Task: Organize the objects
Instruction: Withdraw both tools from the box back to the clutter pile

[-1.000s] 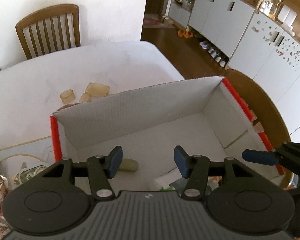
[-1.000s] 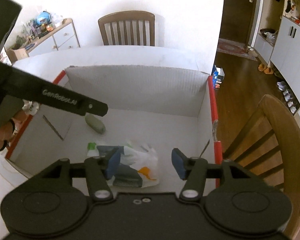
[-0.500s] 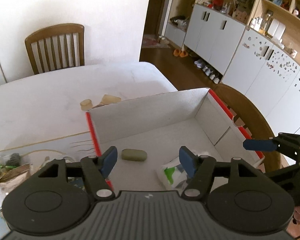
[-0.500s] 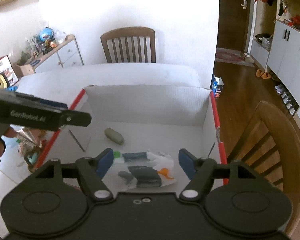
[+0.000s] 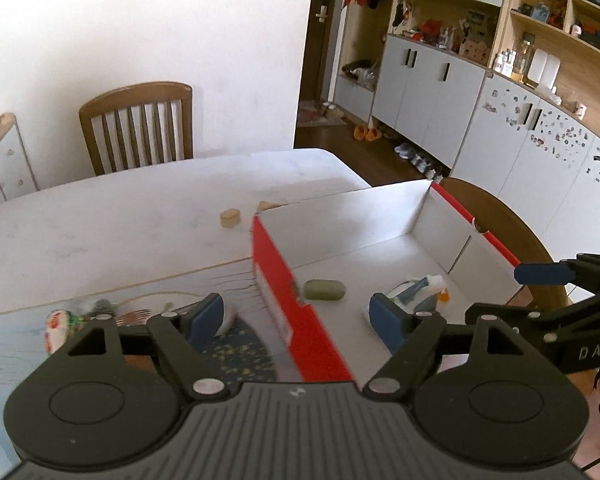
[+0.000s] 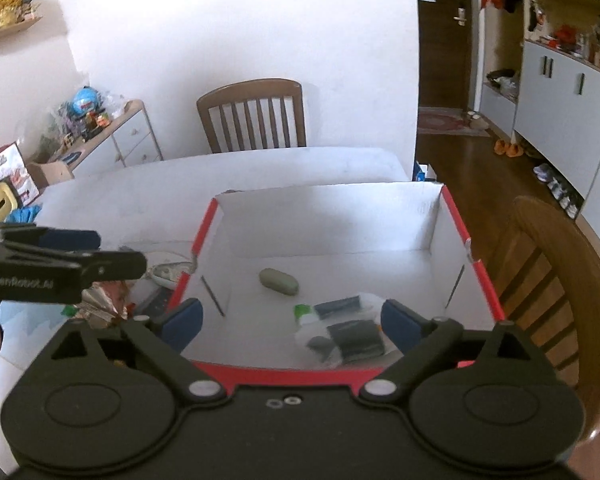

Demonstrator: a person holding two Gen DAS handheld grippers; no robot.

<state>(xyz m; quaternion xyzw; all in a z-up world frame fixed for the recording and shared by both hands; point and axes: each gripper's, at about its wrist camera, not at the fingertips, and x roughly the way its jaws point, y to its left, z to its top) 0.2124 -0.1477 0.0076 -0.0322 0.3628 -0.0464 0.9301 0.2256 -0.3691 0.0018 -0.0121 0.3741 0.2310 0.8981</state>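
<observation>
A red-edged cardboard box (image 6: 452,216) stands open on the white desk (image 5: 100,224), placed as the collecting bin. On its floor lie a green oval bar (image 6: 279,281) and, beside it, a clear bag of tubes (image 6: 342,332), apparently already sorted. The right gripper (image 6: 292,322) hovers above the box's near edge; its jaws have just been opening and stand wide with nothing between the pads. The left gripper (image 5: 300,318) straddles the box's left wall, jaws likewise just opened and empty, and faces the loose clutter (image 5: 80,316) on the desk outside the box, probably the next pick. A small tan block (image 5: 230,218) remains on the desk behind the box.
</observation>
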